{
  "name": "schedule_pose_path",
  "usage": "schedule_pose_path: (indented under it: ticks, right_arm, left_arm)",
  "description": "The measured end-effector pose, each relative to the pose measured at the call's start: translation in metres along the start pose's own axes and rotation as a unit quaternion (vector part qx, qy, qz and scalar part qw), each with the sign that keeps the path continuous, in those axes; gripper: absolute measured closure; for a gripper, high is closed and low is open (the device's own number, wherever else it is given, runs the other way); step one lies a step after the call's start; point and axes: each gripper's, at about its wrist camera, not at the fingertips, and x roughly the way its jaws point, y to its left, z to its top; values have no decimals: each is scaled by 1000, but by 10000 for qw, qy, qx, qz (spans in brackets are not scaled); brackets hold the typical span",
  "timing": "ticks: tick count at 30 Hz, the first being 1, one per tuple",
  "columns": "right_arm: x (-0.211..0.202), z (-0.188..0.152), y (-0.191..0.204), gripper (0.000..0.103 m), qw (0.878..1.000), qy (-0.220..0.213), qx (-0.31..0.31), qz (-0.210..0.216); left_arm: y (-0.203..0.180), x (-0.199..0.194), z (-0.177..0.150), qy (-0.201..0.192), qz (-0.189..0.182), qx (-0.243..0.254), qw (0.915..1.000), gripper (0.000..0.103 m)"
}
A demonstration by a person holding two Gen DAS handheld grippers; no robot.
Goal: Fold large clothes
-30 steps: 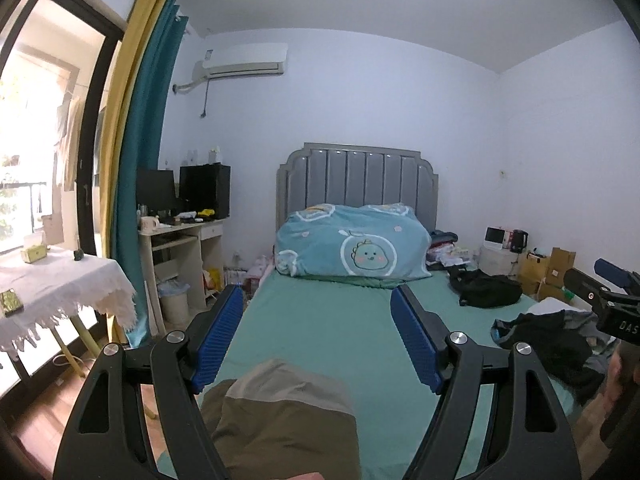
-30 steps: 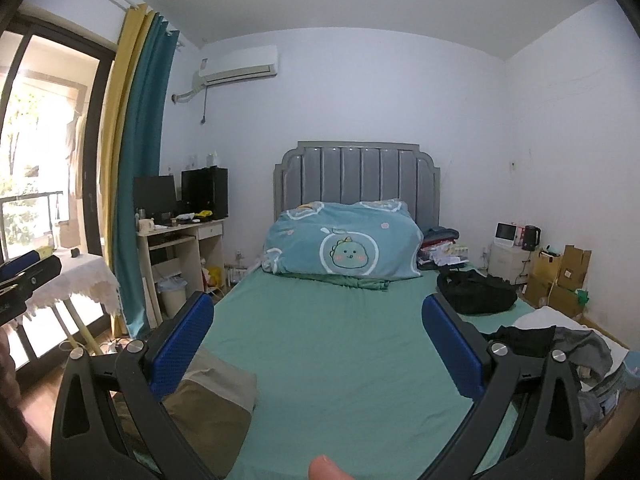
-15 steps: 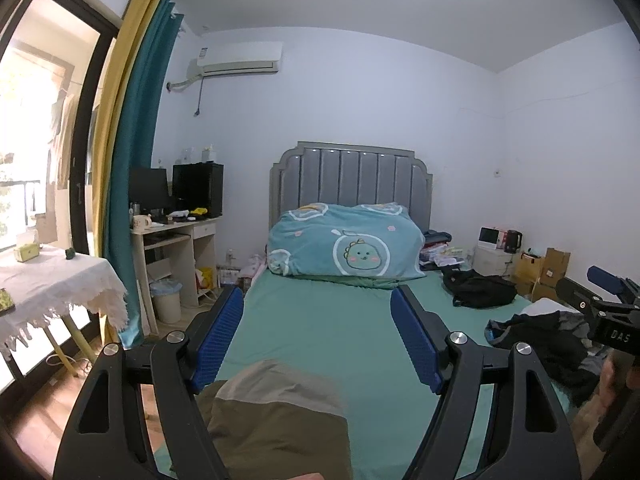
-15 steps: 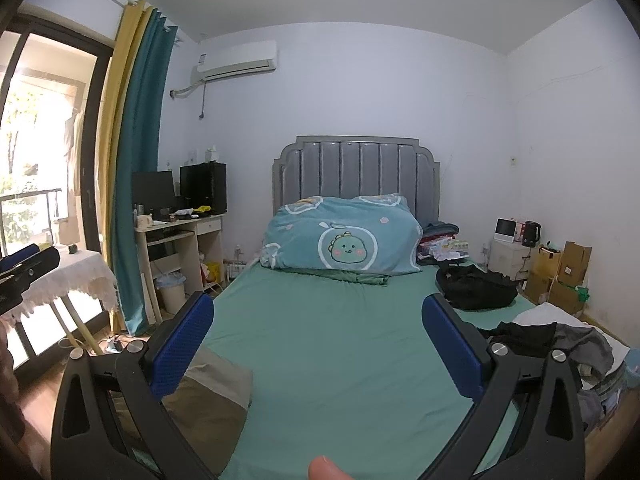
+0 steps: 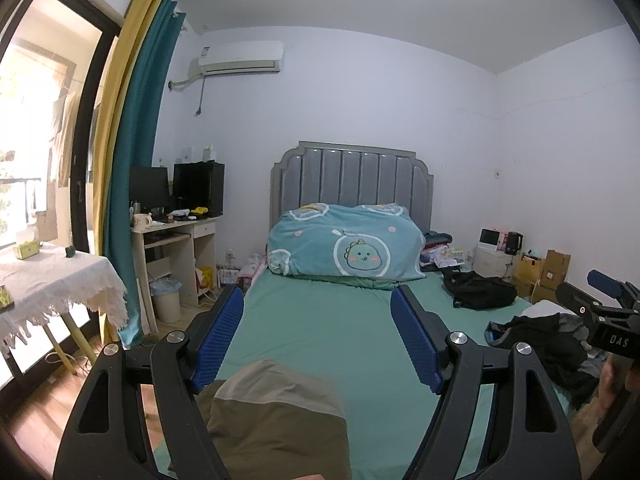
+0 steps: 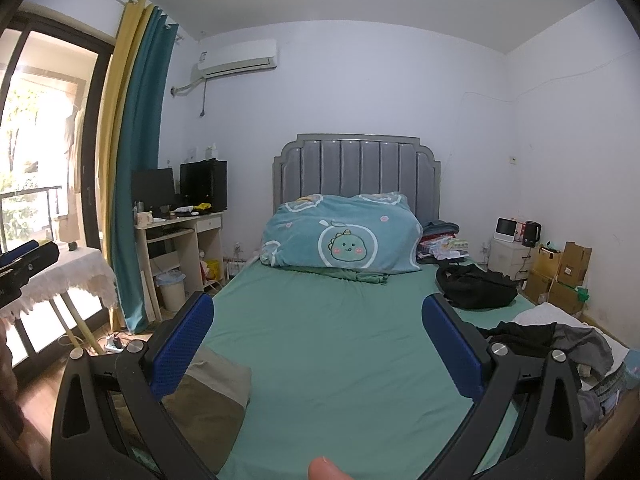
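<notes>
A folded olive and tan garment (image 5: 276, 412) lies on the near left of the green bed sheet (image 5: 328, 328); the right wrist view shows the same garment (image 6: 208, 388) at its lower left. My left gripper (image 5: 318, 338) hangs over it, jaws wide open with nothing between them. My right gripper (image 6: 318, 342) stands open too, above bare green sheet (image 6: 332, 320), with the garment beside its left finger. A heap of dark clothes (image 5: 548, 340) lies at the bed's right edge, and the dark clothes (image 6: 560, 340) show right of my right gripper.
A rolled teal quilt (image 6: 340, 236) sits against the grey headboard. A black bag (image 6: 474, 284) rests on the bed's far right. A desk (image 5: 176, 252) and a cloth-covered table (image 5: 52, 280) stand left; cardboard boxes (image 6: 560, 276) line the right wall.
Both views have shifted slightly, with the room sitting a little lower and further left in frame. Both grippers stay open and empty, and the clothes have not moved.
</notes>
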Motion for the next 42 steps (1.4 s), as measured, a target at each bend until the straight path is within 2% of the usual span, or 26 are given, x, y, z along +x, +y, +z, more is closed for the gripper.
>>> schedule_pose_path:
  ticks: [22,42]
  right_arm:
    - [4,-3,-6,1,10000,1,-21,4]
    - [10,-3,-18,1,9997,26,-54,241]
  left_arm:
    - [-12,0,2,-6,54,-20,10000,24]
    - [-29,3,2,14,197,-44,9998,24]
